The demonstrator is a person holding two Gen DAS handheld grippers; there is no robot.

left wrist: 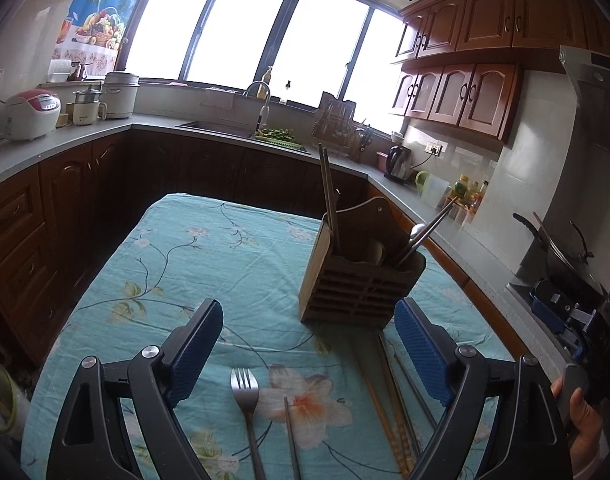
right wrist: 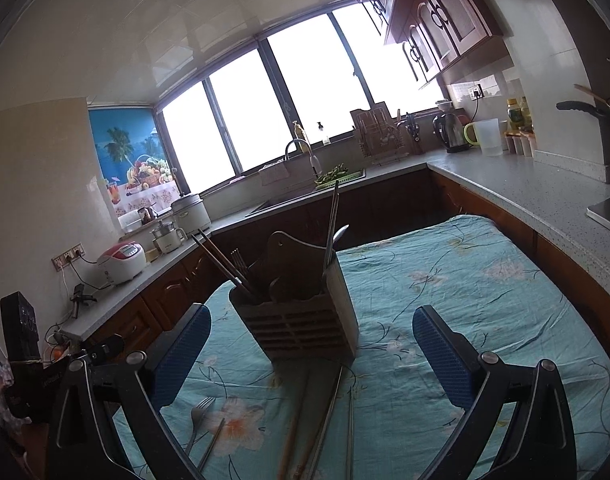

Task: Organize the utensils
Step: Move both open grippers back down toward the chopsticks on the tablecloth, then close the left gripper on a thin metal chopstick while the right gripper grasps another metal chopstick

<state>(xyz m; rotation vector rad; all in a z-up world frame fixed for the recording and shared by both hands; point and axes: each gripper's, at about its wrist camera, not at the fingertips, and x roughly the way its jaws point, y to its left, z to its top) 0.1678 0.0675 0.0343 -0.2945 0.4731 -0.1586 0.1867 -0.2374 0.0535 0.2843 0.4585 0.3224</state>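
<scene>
Floral teal tablecloth; slatted wooden holder; steel fork; both hand-held grippers spread, empty.

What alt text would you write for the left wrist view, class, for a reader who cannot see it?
The open left gripper hovers over a floral tablecloth, holding nothing. A fork and loose chopsticks lie beneath it, before a wooden utensil holder already holding chopsticks and spoons.

Left gripper with black angular plastic arms, triangular cut-outs, round silver pivot screws, blue ribbed rubber pads, right gripper of the same black frame, silver screws, blue textured pads, pale sleeve cuff
</scene>
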